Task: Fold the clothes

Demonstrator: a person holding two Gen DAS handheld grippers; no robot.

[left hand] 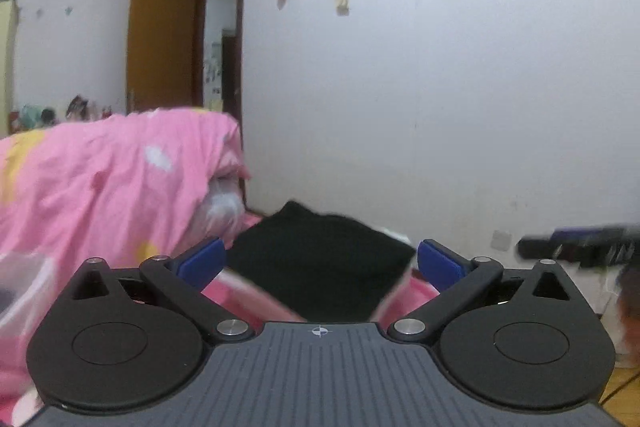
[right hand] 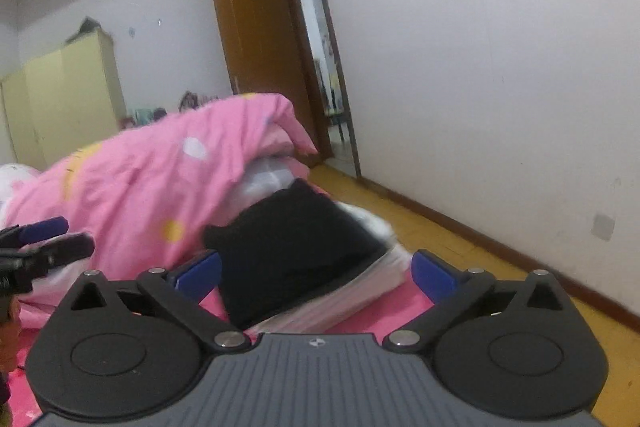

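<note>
A folded black garment (left hand: 320, 263) lies on top of a stack of folded clothes on the pink bed; it also shows in the right wrist view (right hand: 296, 247), with lighter folded layers (right hand: 352, 295) under it. My left gripper (left hand: 320, 261) is open and empty, held above and short of the black garment. My right gripper (right hand: 316, 275) is open and empty, also just short of the stack. The left gripper shows at the left edge of the right wrist view (right hand: 44, 243); the right gripper shows at the right edge of the left wrist view (left hand: 576, 247).
A bunched pink duvet (left hand: 108, 179) rises left of the stack, also in the right wrist view (right hand: 160, 179). A white wall (left hand: 440, 87) stands close behind the bed. An open brown door (right hand: 256, 35), a yellow wardrobe (right hand: 68, 99) and a wooden floor (right hand: 440, 235) lie beyond.
</note>
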